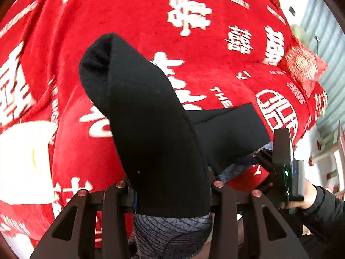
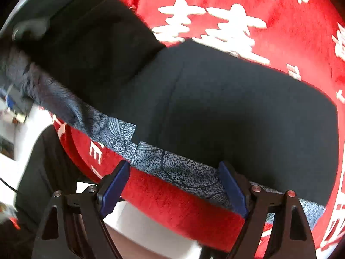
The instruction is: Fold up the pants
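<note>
Black pants [image 1: 151, 118] with a blue-grey patterned waistband [image 1: 172, 233] lie on a red blanket [image 1: 129, 10] with white characters. In the left wrist view my left gripper [image 1: 171, 196] is shut on the pants at the waistband, and the cloth rises in a fold over it. In the right wrist view the pants [image 2: 237, 108] lie across the blanket's near edge, with the waistband [image 2: 172, 166] between the blue pads [image 2: 116, 185] of my right gripper [image 2: 174, 185], which is open. The right gripper also shows in the left wrist view [image 1: 280, 164], at the waistband's other end.
The red blanket [image 2: 215, 10] covers a bed. A red patterned pillow [image 1: 301, 64] lies at the far right. The bed's near edge drops to a white floor [image 2: 140, 233]. A white patch [image 1: 23, 161] marks the blanket at left.
</note>
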